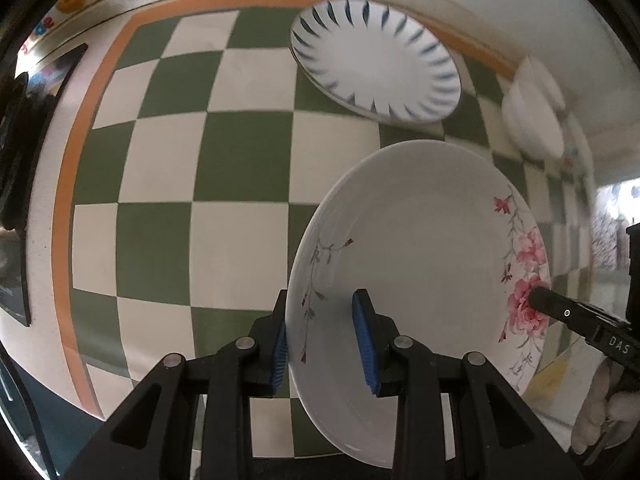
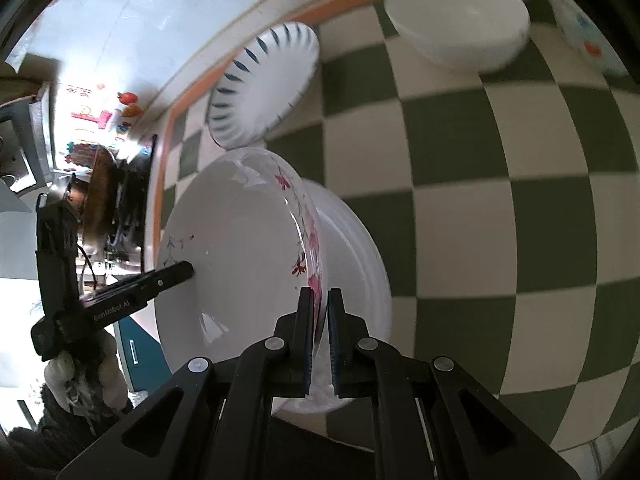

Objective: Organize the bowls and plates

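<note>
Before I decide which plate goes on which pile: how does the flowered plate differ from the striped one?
The flowered plate carries pink blossoms and thin twigs; the striped plate has dark blue dashes all round its rim. The flowered plate is held off the table, with the left gripper and the right gripper clamped on opposite edges; the striped plate lies flat on the checked tablecloth, untouched. Both are round and white.

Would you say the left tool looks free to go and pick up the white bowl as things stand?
Probably not yet. The left tool is closed on the rim of the floral plate, which the right tool also grips. The white bowl sits unobstructed beyond the blue-striped plate.
</note>
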Demonstrator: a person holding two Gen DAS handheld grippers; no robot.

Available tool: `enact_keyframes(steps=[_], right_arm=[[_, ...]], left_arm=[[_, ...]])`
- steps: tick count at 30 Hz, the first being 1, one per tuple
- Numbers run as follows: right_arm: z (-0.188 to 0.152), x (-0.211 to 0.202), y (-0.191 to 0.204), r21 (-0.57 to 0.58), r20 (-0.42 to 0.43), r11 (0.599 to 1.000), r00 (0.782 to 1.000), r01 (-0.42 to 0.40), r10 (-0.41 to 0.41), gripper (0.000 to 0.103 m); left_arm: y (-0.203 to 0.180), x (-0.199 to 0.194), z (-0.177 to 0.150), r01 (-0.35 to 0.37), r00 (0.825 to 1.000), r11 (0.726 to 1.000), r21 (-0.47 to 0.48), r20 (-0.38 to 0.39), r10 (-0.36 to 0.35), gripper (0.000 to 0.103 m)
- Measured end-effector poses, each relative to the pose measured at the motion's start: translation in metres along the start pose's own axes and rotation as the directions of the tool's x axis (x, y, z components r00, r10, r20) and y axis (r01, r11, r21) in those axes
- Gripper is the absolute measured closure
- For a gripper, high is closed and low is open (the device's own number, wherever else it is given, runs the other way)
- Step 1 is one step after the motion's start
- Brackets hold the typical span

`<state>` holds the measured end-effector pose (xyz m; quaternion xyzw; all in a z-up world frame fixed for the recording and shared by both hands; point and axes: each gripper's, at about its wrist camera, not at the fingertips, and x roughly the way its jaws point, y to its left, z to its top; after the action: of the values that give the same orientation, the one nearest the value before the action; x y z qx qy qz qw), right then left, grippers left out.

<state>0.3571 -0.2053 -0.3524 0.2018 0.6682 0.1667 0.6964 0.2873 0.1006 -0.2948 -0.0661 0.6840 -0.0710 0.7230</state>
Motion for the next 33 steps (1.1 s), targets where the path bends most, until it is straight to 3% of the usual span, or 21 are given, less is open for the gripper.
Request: enact_keyframes(steps=[8, 16, 26, 33], right_arm=[[-0.016, 0.017, -0.020, 0.016, -0.037, 1.000, 0.999, 0.016, -0.016, 0.095], [-0.018, 0.023, -0.012, -0.015, -0.052, 0.999, 0.997, 0.052, -0.053, 0.095], [-0.015, 0.020, -0.006, 0.007, -0.068, 0.996, 0.994, 0.091, -0.091, 0.092], [-0.008, 0.006, -0.005, 0.014, -0.068, 0.990, 0.988, 0.143, -0.142, 0.092]], left_arm=[[-0.014, 0.013, -0.009, -0.057, 0.998, 0.997, 0.052, -0.038, 0.059, 0.075], [-0.022, 0.023, -0.013, -0.136, 0.988, 0.987, 0.089, -0.059, 0.142, 0.076], [-0.028, 0.023, -0.012, -0.129, 0.990, 0.988, 0.089, -0.052, 0.134, 0.076], [-0.010, -0.006, -0.011, -0.130, 0.991, 0.990, 0.052, -0.017, 0.131, 0.076]])
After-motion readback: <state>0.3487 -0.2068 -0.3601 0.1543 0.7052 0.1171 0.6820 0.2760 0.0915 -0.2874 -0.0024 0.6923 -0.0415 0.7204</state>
